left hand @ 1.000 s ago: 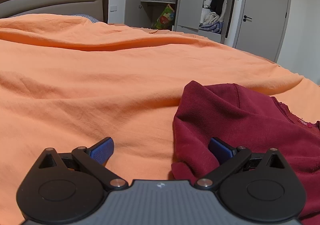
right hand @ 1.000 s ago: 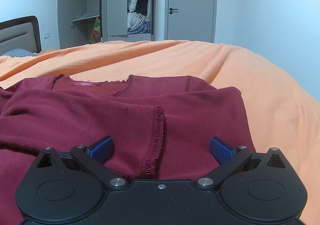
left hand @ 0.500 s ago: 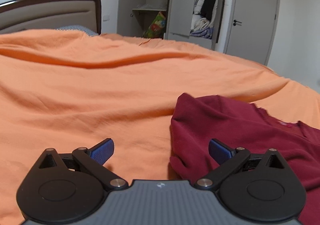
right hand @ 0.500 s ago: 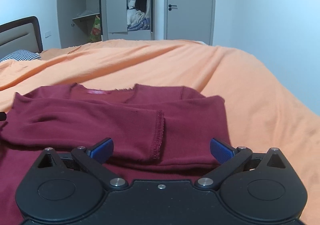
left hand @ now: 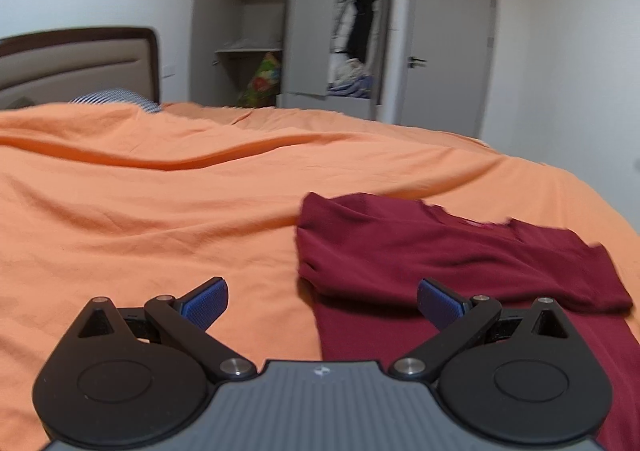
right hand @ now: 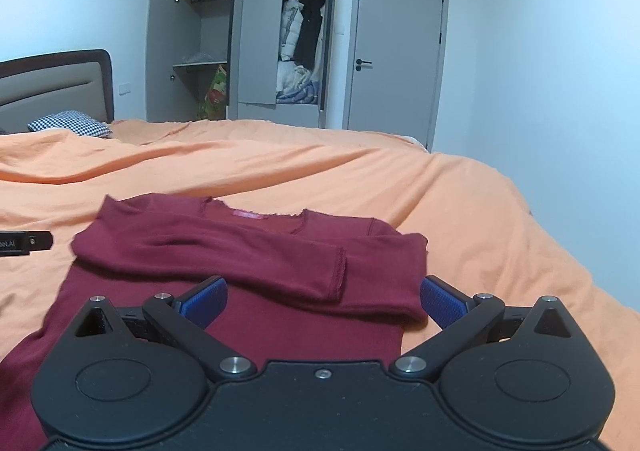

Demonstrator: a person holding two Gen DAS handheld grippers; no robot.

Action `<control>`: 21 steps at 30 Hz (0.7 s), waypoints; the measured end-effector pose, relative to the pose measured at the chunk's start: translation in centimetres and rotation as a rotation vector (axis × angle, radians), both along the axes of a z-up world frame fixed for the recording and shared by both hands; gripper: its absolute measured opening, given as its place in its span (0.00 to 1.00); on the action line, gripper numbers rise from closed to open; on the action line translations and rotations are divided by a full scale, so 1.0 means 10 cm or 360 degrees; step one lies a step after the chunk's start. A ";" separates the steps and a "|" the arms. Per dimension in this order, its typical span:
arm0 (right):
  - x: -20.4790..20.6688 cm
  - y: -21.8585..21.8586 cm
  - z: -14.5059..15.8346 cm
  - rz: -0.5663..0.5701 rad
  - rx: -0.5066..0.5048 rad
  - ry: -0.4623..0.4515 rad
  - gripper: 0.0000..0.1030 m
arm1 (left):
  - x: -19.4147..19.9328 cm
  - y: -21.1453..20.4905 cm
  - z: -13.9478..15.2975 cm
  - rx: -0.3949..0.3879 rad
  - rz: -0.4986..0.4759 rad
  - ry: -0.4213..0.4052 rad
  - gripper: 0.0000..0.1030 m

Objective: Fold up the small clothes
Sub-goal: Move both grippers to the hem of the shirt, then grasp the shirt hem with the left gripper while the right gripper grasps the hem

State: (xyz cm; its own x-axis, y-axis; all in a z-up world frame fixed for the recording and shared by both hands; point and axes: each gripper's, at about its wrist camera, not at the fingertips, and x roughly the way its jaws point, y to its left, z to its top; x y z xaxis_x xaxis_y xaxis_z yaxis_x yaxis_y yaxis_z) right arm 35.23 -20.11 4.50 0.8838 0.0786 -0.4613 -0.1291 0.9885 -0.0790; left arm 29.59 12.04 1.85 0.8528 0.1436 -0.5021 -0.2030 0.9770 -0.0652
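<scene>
A dark red long-sleeved top (right hand: 248, 263) lies flat on the orange bedspread (right hand: 460, 203), both sleeves folded across its chest, a lace cuff (right hand: 340, 275) lying uppermost. My right gripper (right hand: 323, 301) hovers open over the top's lower body, nothing between its blue pads. In the left wrist view the same top (left hand: 460, 251) lies ahead to the right. My left gripper (left hand: 322, 301) is open and empty above the top's left edge, its left finger over bare bedspread (left hand: 160, 211). The left gripper's body (right hand: 24, 243) shows at the right wrist view's left edge.
A padded headboard (right hand: 52, 87) and a checked pillow (right hand: 68, 123) are at the far left. Behind the bed stands a grey wardrobe (right hand: 256, 43) with open doors and clothes inside, next to a shut door (right hand: 396, 51). The bed's edge falls away on the right.
Both grippers have drawn back and risen from the top. More of the folded top and of the room shows now. The top itself lies still.
</scene>
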 end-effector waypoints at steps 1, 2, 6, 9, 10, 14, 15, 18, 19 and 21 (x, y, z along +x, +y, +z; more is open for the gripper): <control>-0.10 0.00 0.00 0.0011 0.0006 -0.0005 0.99 | -0.09 -0.05 0.01 0.0009 -0.0033 -0.0005 1.00; -0.20 -0.01 -0.01 0.0025 0.0014 -0.0012 0.99 | -0.19 -0.11 0.01 0.0017 -0.0070 -0.0004 1.00; -0.65 -0.07 -0.08 0.0087 0.0073 -0.0025 0.99 | -0.56 -0.33 -0.02 0.0055 -0.0236 0.0017 1.00; -0.97 -0.13 -0.17 0.0141 0.0115 -0.0014 0.99 | -0.83 -0.50 -0.07 0.0050 -0.0367 0.0041 1.00; -1.07 -0.15 -0.20 0.0165 0.0118 -0.0009 0.99 | -0.91 -0.55 -0.07 0.0047 -0.0413 0.0051 1.00; -1.44 -0.21 -0.33 0.0310 0.0087 -0.0003 0.99 | -1.13 -0.71 -0.13 0.0092 -0.0526 0.0111 1.00; -1.52 -0.22 -0.36 0.0348 0.0069 0.0003 0.99 | -1.16 -0.75 -0.14 0.0113 -0.0532 0.0122 1.00; -1.73 -0.22 -0.44 0.0454 -0.0020 0.0040 0.99 | -1.23 -0.80 -0.19 0.0160 -0.0543 0.0160 1.00; -1.79 -0.22 -0.48 0.0484 -0.0052 0.0052 0.99 | -1.25 -0.81 -0.21 0.0168 -0.0548 0.0170 1.00; -1.88 -0.20 -0.55 0.0537 -0.0103 0.0081 0.99 | -1.28 -0.82 -0.24 0.0173 -0.0545 0.0190 1.00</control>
State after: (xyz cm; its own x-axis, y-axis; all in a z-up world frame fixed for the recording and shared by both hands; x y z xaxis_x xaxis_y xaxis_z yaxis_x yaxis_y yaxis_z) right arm 16.39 -22.11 -0.95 0.7887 0.3315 -0.5177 -0.4533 0.8825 -0.1255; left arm 16.84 3.81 -0.56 0.7971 -0.0818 -0.5983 0.1367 0.9895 0.0468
